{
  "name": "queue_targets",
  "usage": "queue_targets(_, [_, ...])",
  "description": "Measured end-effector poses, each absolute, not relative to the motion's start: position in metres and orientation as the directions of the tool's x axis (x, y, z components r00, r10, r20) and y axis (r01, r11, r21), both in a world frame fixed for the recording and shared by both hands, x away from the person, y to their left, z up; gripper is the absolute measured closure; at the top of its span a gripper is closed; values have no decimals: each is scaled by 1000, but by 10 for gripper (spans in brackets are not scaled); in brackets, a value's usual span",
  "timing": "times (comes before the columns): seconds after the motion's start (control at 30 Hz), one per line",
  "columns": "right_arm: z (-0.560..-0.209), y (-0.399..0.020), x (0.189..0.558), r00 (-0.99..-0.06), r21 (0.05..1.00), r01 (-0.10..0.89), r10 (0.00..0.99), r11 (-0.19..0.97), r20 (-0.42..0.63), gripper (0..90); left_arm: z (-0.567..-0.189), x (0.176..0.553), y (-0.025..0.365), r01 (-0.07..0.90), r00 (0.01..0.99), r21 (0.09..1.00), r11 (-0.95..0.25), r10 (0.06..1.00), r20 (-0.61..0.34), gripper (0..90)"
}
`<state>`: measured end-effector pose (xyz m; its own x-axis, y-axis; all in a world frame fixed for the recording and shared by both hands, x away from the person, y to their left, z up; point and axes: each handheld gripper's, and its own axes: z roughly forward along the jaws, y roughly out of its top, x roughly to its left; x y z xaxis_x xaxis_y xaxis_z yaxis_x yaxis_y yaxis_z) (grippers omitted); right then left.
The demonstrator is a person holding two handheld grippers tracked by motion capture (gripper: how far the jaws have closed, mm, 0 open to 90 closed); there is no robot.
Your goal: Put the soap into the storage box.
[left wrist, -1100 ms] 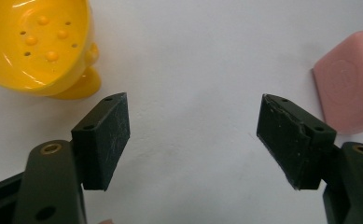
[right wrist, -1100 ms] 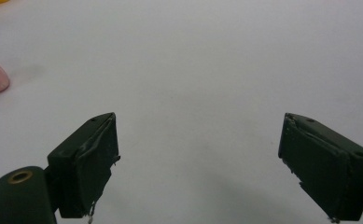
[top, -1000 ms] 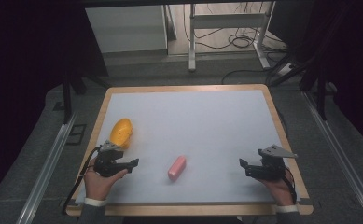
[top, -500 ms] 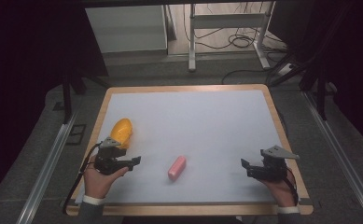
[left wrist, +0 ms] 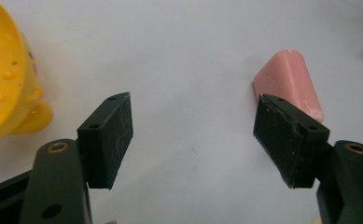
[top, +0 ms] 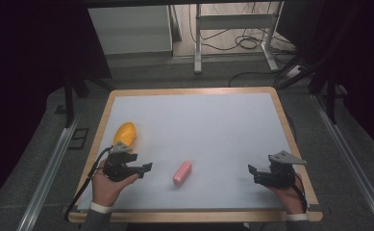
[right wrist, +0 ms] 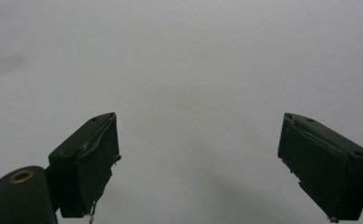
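Note:
A small pink block (top: 182,173) lies on the white board (top: 213,125), near the front and a little left of centre. A rounded yellow plastic object (top: 125,133) with small bumps rests near the left edge. My left gripper (top: 146,167) hovers just in front of the yellow object and points right toward the block, open and empty. In the left gripper view the pink block (left wrist: 286,79) sits just beyond the right jaw of my left gripper (left wrist: 195,135), and the yellow object (left wrist: 2,70) is at the far left. My right gripper (top: 251,169) (right wrist: 200,158) rests open over bare board at the front right.
A wooden rim (top: 189,90) frames the board. Metal rails (top: 50,168) run along both sides of the table. Table legs and cables (top: 237,43) stand on the floor beyond the far edge. Dark surroundings close in on the left and right.
My left gripper has shifted slightly right and away from the person, toward the pink block. The right gripper, the block and the yellow object have stayed put.

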<state>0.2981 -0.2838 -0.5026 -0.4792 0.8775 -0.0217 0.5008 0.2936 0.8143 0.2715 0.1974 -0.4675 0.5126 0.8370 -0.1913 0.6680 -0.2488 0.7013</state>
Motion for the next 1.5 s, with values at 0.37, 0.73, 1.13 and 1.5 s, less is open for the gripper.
queue_targets(0.37, [-504,-283,297,-476,809,504,879,303,-33,120,-470,274,186,667,544,700,-254,808,-225,287])
queue_targets(0.73, [-506,-281,297,-480,803,504,876,319,-47,120,-466,275,174,657,570,701,-276,791,-223,290])
queue_targets(1.13, [-507,-282,297,-471,800,509,881,317,-49,121,-475,275,159,667,585,680,-305,779,-225,311])
queue_targets(1.5, [-508,-282,297,-466,797,515,883,317,-51,121,-469,275,139,649,611,676,-347,768,-192,309])
